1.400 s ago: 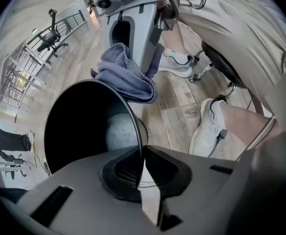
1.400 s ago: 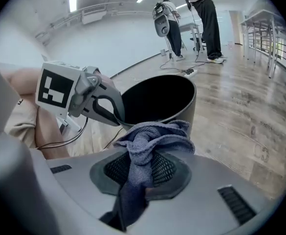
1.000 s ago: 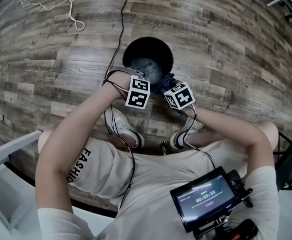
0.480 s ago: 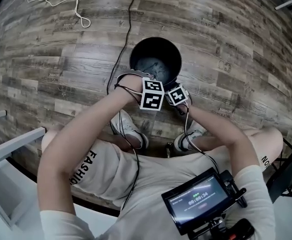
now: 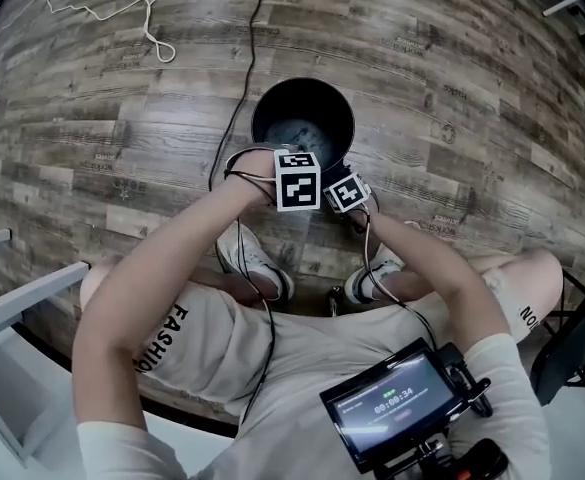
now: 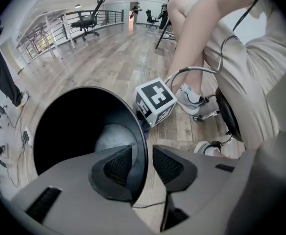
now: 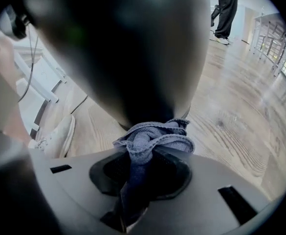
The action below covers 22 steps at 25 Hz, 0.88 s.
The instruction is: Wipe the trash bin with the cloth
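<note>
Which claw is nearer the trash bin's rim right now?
Left. The left claw straddles the rim; its jaws have just been opening, the wall between them. The right claw is lower, holding the cloth against the outside of the trash bin.

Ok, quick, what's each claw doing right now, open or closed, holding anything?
Left claw: open, just opened, straddling the trash bin rim.
Right claw: closed on the cloth.
</note>
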### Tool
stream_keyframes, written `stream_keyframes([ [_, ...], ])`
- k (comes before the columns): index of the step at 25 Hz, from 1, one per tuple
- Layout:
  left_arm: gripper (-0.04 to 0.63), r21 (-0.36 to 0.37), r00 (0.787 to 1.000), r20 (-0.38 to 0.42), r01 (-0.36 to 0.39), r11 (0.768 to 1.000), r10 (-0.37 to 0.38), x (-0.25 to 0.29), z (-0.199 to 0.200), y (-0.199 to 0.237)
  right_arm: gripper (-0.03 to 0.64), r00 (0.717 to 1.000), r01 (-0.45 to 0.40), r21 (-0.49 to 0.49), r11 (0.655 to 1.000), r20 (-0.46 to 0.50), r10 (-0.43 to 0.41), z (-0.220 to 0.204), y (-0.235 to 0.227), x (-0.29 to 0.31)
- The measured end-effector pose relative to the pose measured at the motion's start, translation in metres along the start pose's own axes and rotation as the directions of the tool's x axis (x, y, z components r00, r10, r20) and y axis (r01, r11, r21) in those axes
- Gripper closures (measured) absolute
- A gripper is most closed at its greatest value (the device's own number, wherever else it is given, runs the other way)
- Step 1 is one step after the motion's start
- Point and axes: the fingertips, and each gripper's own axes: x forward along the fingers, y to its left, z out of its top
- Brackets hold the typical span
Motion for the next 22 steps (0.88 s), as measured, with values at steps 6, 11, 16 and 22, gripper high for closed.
stream_keyframes([
  [6,0.412,0.162,1.0,-0.005,0.005,0.987,-0.004,-0.033,-0.029,0.001,0.536,0.999,-0.038,-0.134,0.99,0.004,0.039,-0.006,0.025,-0.064],
  [11,0.403,0.411,0.985,-0.117,-0.066,0.909,0.125,-0.012,-0.062,0.005,0.537,0.993,-0.047,-0.127,0.991,0.105,0.061,0.016,0.042,-0.115],
  [16,0.518,0.373,0.986,-0.083,-0.102,0.922,0.143,-0.006,-0.064,0.01,0.536,0.974,-0.092,-0.042,0.995,0.205,0.099,0.048,0.063,-0.154],
  [22,0.555,0.363,0.991,-0.076,-0.073,0.929,0.108,-0.002,-0.056,0.002,0.537,0.962,-0.121,0.006,0.993,0.247,0.116,0.076,0.068,-0.165],
])
